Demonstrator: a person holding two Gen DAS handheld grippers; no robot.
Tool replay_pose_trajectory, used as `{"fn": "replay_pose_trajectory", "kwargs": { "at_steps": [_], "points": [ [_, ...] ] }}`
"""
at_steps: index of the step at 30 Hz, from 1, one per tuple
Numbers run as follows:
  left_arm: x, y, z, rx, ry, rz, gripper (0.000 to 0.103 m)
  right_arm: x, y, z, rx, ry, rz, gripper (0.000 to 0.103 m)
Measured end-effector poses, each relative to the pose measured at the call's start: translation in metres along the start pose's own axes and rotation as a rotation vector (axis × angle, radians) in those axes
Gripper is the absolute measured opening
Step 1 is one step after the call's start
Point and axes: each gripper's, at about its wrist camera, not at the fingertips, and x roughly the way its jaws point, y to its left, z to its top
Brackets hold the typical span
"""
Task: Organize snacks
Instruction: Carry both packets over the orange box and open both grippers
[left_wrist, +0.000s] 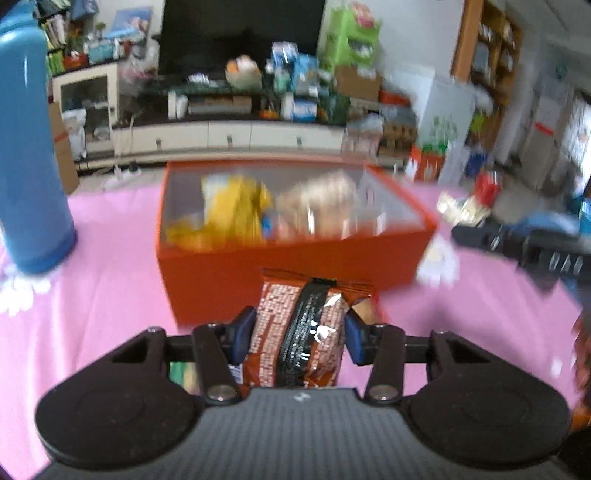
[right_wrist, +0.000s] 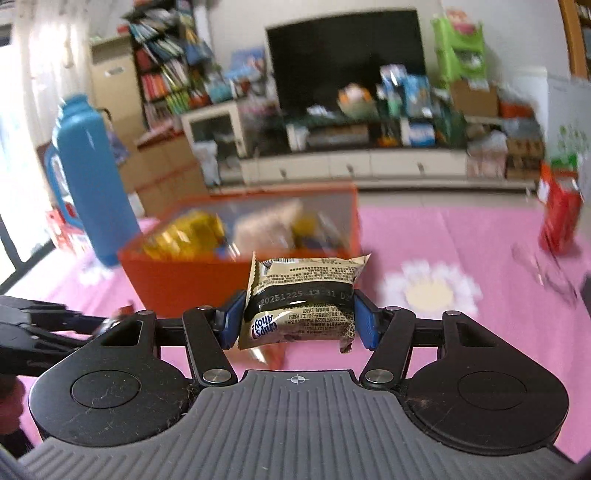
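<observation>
Here, in the left wrist view, the left gripper (left_wrist: 295, 338) clamps an orange-brown snack packet (left_wrist: 295, 332) above the pink tablecloth (left_wrist: 103, 295), just before the orange box (left_wrist: 295, 273) of snacks. In the right wrist view, the right gripper (right_wrist: 297, 319) pinches a beige cookie packet (right_wrist: 301, 302) near that box (right_wrist: 177, 280).

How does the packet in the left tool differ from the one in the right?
The left packet is orange-brown with a black seam, gripped standing on end. The right packet is cream with a black band, reads Chips Ahoy, and lies sideways. Both are small sealed snacks, each clamped between blue pads, facing the orange box.
</observation>
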Motion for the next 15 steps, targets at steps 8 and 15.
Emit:
{"fn": "replay_pose_trajectory", "kwargs": {
  "at_steps": [8, 15],
  "points": [
    [0.055, 0.017, 0.083, -0.076, -0.077, 0.058, 0.048, 0.073, 0.017, 0.082, -0.055, -0.089, 0.004, 0.028],
    [0.131, 0.021, 0.117, -0.063, -0.031, 0.075, 0.048, 0.163, -0.004, 0.090, 0.062, -0.017, -0.006, 0.028]
  ]
}}
